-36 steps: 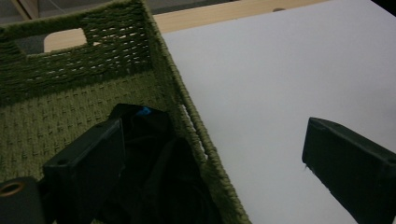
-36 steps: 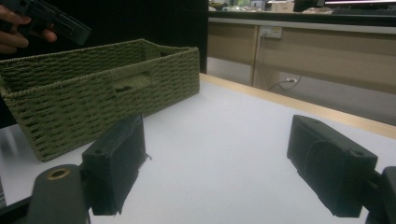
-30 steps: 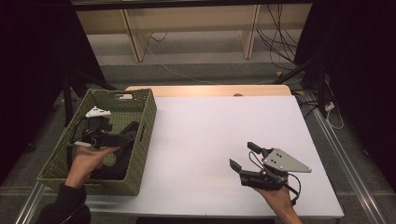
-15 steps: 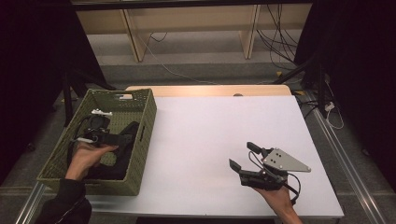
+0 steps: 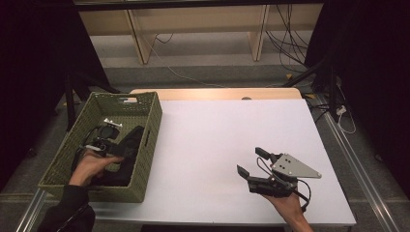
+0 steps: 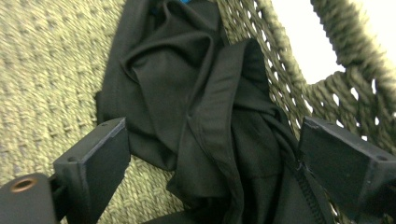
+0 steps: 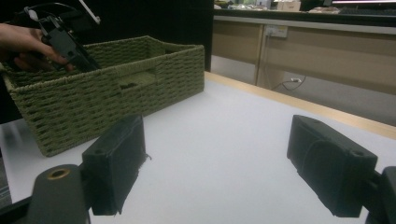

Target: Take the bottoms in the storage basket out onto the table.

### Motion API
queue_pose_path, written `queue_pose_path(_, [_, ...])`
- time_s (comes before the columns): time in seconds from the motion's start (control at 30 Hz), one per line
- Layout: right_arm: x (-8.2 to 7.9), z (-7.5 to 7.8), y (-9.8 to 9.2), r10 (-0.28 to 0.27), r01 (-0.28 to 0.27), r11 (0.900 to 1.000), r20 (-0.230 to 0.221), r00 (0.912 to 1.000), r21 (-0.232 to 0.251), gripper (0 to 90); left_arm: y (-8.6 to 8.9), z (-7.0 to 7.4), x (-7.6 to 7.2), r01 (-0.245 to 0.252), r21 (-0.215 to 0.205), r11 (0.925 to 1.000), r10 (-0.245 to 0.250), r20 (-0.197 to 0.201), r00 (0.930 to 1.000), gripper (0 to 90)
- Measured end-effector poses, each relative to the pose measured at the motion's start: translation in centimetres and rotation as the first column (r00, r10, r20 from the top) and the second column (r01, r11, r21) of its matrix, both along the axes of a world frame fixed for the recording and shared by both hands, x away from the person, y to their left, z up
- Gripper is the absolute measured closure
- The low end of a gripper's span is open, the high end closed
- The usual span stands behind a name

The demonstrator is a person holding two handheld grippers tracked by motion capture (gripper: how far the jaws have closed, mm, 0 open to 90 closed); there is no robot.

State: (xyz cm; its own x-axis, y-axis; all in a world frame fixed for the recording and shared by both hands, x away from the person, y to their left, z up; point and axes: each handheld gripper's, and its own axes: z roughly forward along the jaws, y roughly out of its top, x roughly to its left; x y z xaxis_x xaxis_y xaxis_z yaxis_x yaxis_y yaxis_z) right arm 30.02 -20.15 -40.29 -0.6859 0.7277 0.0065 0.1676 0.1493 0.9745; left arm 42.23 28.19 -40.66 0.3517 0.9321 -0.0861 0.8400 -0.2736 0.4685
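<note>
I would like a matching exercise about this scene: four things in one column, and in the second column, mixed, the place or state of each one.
Things:
1. black garment
2. woven basket
3. left gripper
4. right gripper

Places or states:
A. over the bare white table, jaws open, nothing between them
B. lying crumpled on the basket floor, against one wall
C. down inside the basket, jaws open on both sides of the cloth
D. standing at the left edge of the table

Pairs: 1-B, 2-D, 3-C, 4-A
</note>
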Motion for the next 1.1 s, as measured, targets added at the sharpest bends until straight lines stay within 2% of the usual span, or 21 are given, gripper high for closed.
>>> queue_pose_path(0.33, [-0.1, 0.0, 0.1, 0.004, -0.004, 1.0, 0.0, 1.0, -0.01, 20.3, 0.2, -0.5, 0.0, 0.03, -0.008, 0.9995, -0.03, -0.045, 0.9985, 12.4])
queue_pose_path(0.43, [-0.1, 0.0, 0.2, 0.007, -0.007, 1.0, 0.0, 1.0, -0.011, 20.3, 0.2, -1.0, 0.1, 0.048, 0.01, 0.9988, -0.047, -0.076, 0.996, 13.1])
queue_pose_path(0.63, [0.0, -0.1, 0.2, 0.011, -0.011, 1.0, 0.003, 0.9999, -0.022, 20.3, -0.2, -1.6, 0.3, 0.066, 0.016, 0.9977, -0.064, -0.116, 0.9912, 14.5])
queue_pose_path(0.73, [-0.1, -0.1, 0.3, 0.008, -0.008, 1.0, -0.001, 1.0, -0.027, 20.2, -0.5, -2.3, 0.4, 0.088, 0.034, 0.9956, -0.081, -0.16, 0.9837, 14.4])
queue_pose_path(0.9, [0.0, -0.2, 0.4, 0.014, -0.014, 0.999, 0.005, 0.9999, -0.03, 20.3, -0.6, -3.2, 0.9, 0.089, 0.047, 0.9949, -0.077, -0.211, 0.9744, 12.7])
queue_pose_path(0.97, [0.0, -0.2, 0.4, 0.015, -0.015, 0.999, 0.005, 0.9999, -0.031, 20.3, -0.5, -3.4, 1.1, 0.078, 0.071, 0.9944, -0.06, -0.227, 0.9721, 12.4])
queue_pose_path(1.1, [0.0, -0.2, 0.4, 0.015, -0.015, 0.999, 0.003, 0.9999, -0.03, 20.4, -0.6, -3.9, 1.5, 0.08, 0.069, 0.9944, -0.06, -0.247, 0.9671, 11.6])
